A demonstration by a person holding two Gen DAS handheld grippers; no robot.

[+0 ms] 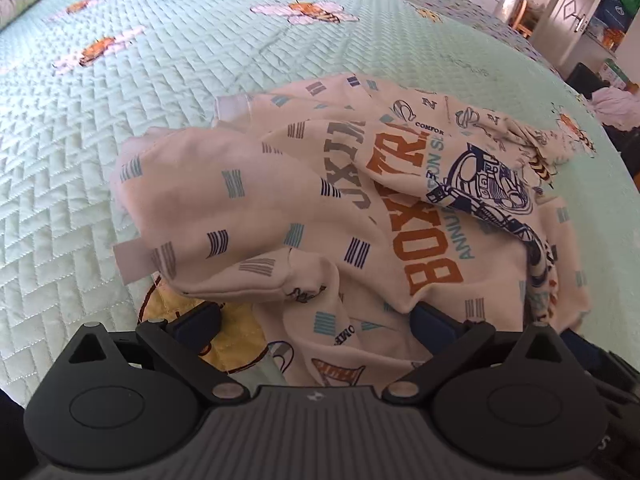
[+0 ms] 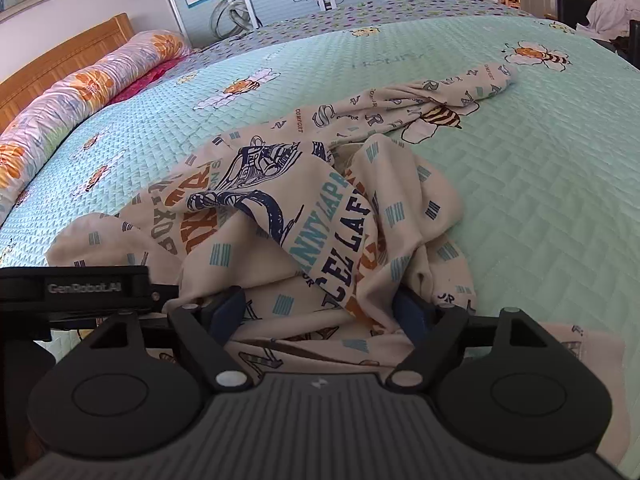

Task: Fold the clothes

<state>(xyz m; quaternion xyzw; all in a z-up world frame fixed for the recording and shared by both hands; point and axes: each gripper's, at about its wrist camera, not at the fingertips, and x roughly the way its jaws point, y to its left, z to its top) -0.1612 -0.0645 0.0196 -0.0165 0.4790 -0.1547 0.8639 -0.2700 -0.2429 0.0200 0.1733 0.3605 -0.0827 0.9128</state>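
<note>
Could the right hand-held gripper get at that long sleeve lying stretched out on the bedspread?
Probably yes. The sleeve lies flat and uncovered on the quilted bedspread, with bare bedspread to its right. The right hand-held gripper looks open, but the crumpled printed shirt is bunched between its fingers.

garment: soft printed cloth | bedspread: quilted matt cloth | headboard: wood

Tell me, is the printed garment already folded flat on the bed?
No, the cream printed garment lies crumpled in a heap on the green quilt.
</note>
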